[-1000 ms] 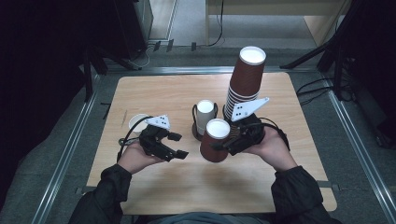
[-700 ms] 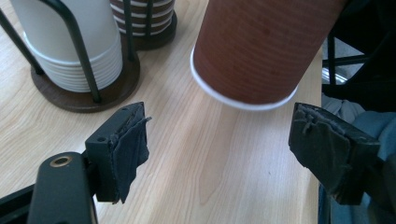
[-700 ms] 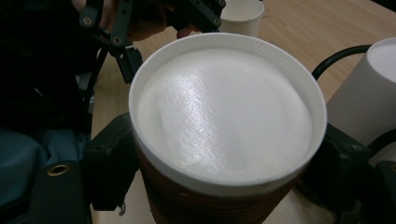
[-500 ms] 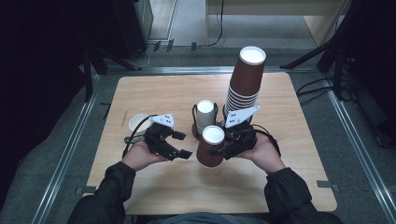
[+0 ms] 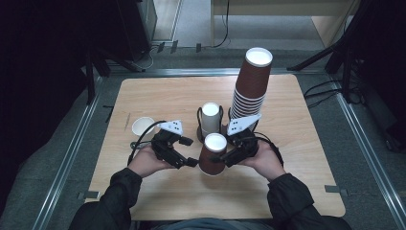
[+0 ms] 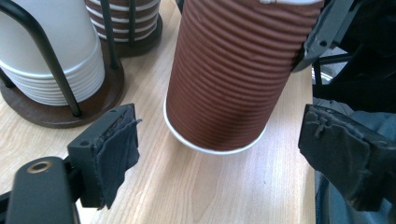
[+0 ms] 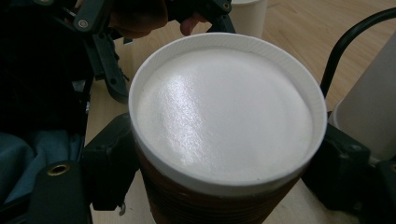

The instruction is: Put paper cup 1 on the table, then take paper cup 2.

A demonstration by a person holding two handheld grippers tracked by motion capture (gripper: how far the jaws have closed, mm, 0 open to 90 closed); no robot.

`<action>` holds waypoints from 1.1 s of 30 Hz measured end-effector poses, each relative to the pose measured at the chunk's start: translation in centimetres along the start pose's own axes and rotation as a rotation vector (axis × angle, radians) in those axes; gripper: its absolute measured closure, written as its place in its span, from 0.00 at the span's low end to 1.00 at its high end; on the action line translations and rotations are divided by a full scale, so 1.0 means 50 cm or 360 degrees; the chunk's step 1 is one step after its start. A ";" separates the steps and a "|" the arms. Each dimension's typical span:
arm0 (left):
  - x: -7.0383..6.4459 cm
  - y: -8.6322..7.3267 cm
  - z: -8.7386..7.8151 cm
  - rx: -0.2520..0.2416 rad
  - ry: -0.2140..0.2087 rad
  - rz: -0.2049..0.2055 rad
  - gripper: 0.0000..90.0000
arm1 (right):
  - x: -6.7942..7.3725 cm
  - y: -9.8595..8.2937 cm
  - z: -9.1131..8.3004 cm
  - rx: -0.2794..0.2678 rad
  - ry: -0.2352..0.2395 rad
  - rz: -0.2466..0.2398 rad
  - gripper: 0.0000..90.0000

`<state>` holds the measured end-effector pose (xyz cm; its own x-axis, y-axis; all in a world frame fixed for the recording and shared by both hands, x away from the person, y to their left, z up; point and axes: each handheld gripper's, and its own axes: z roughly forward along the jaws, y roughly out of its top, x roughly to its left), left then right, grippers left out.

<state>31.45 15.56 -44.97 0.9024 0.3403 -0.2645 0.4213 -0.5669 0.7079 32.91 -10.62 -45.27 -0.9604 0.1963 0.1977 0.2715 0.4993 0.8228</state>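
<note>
The right gripper [image 5: 229, 157] grips the upside-down brown cup [image 5: 212, 154] near its rim, tilted just above the desk [image 5: 158, 96]; the left gripper [image 5: 187, 152] waits beside it, jaws wide and empty. Squeezing may crush it, or it could bump the white cup holder [image 5: 209, 120] behind.

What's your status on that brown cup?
Right gripper shut on brown cup, upside down, tilted off table. Left gripper open beside it. White cup holder close behind.

Cup [image 5: 212, 155] between tools, before holders [image 5: 209, 125]
</note>
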 end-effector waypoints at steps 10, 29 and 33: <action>-0.004 -0.003 0.016 -0.0042 0.0002 0.0043 0.06 | -0.005 -0.001 0.007 -0.0052 0.0043 0.0024 0.23; -0.007 -0.004 0.052 0.0005 -0.0059 0.0077 0.01 | 0.005 0.009 0.017 -0.0195 0.0135 0.0020 0.23; -0.010 -0.003 0.059 0.0003 -0.0069 0.0078 0.01 | 0.009 0.013 0.012 -0.0241 0.0140 0.0014 0.23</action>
<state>31.19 13.27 -46.85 0.9249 0.2796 -0.2578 0.3769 -0.5837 0.7192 32.68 -9.70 -44.98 -0.9616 0.1223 0.2457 0.2737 0.3634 0.8905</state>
